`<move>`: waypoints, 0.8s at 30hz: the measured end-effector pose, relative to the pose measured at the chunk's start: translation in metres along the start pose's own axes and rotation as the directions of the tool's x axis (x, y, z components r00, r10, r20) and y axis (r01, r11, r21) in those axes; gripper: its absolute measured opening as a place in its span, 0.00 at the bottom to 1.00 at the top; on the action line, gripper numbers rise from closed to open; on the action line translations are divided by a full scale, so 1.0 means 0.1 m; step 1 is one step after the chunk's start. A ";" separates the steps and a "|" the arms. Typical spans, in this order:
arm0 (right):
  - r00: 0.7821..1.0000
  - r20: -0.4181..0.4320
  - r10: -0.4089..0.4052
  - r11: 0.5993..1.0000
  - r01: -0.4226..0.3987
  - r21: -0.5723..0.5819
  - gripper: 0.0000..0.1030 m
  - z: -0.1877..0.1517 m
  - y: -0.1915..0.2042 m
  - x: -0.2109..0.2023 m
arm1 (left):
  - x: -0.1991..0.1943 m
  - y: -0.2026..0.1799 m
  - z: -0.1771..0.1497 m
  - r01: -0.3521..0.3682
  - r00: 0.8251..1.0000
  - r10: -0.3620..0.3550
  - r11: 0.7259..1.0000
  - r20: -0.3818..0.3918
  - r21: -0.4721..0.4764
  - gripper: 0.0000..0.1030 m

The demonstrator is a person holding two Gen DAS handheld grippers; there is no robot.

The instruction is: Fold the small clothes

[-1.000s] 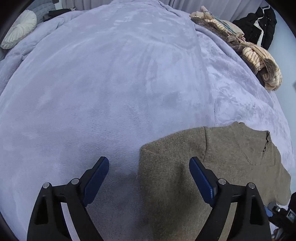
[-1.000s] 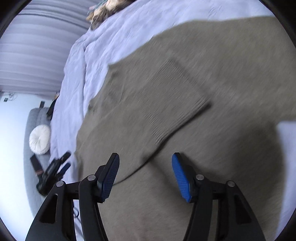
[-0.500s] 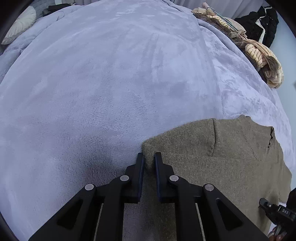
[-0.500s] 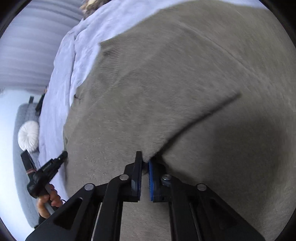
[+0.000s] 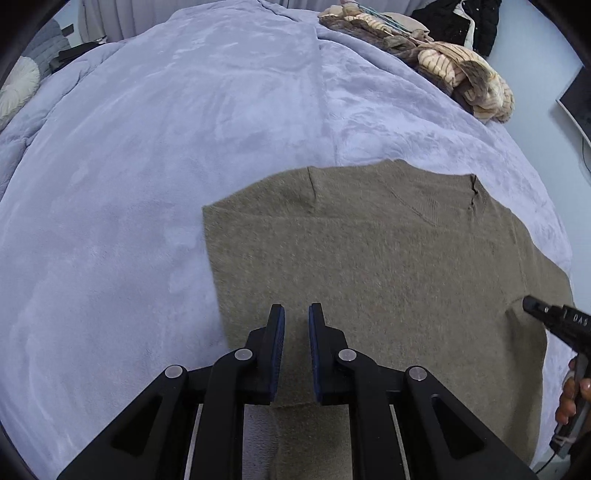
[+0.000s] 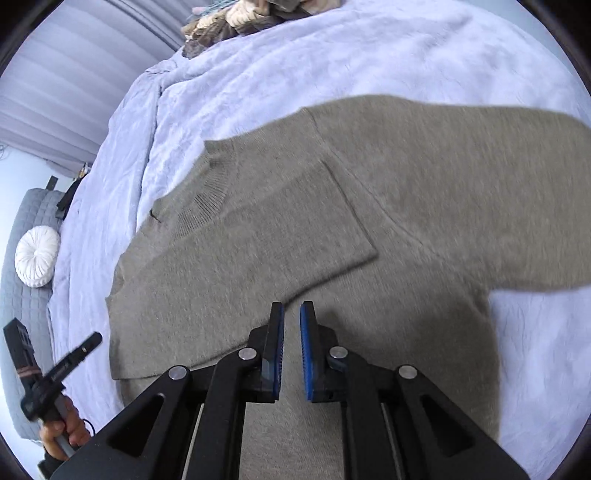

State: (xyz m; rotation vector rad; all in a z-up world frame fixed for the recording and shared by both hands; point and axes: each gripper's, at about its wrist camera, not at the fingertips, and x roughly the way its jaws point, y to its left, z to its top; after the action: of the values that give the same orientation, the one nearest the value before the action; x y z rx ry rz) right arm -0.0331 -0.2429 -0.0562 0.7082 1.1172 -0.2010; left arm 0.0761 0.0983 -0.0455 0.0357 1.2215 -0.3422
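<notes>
An olive-brown knitted sweater lies flat on a lavender plush bed cover. Its left side and sleeve are folded inward over the body, giving a straight left edge; this folded panel shows in the right wrist view. The other sleeve stretches out to the right. My left gripper hovers over the sweater's near left part, its blue pads a narrow gap apart, with no cloth between them. My right gripper hovers over the sweater body just below the folded panel's edge, also nearly closed and empty.
A pile of striped and beige clothes lies at the bed's far right edge, dark garments behind it. A round white cushion sits on a grey quilted seat at the left. The cover is bare to the left of the sweater.
Both grippers shut on the sweater's left part half a second ago. They have since carried it over the body, let go and pulled back, with the jaws slightly apart.
</notes>
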 end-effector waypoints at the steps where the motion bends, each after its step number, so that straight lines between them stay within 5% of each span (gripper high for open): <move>1: 1.000 0.005 -0.001 1.000 0.001 -0.011 0.10 0.04 0.04 0.02 | 0.06 -0.03 -0.04 -0.018 1.000 0.018 1.000 -0.018 0.003 0.14; 4: 1.000 0.008 -0.026 0.999 0.026 -0.045 0.10 0.12 0.16 0.13 | 0.25 0.00 -0.17 -0.074 0.996 0.074 0.997 -0.043 -0.008 0.14; 7: 0.995 -0.036 -0.098 0.992 0.095 -0.078 0.09 0.08 0.01 0.30 | 0.32 0.14 -0.25 -0.039 0.999 0.038 0.998 -0.027 -0.057 0.14; 10: 0.998 -0.039 -0.057 0.998 0.055 -0.040 0.06 0.06 -0.15 0.31 | 0.29 0.19 -0.25 -0.028 0.999 0.025 0.996 -0.032 -0.083 0.14; 12: 0.994 -0.038 -0.103 0.994 0.101 -0.036 0.07 0.02 -0.21 0.24 | 0.28 0.15 -0.25 -0.051 0.998 0.048 0.996 -0.036 -0.069 0.14; 24: 0.998 -0.065 -0.004 0.999 0.007 0.053 0.24 -0.20 -0.47 -0.09 | 0.28 -0.02 -0.20 -0.154 0.987 0.151 0.987 -0.054 -0.046 0.14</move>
State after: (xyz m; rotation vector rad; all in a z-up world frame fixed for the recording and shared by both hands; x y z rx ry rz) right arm -0.0745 -0.2684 -0.0729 0.7635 1.1790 -0.2146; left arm 0.0662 0.0940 -0.0782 0.0948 1.2690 -0.1780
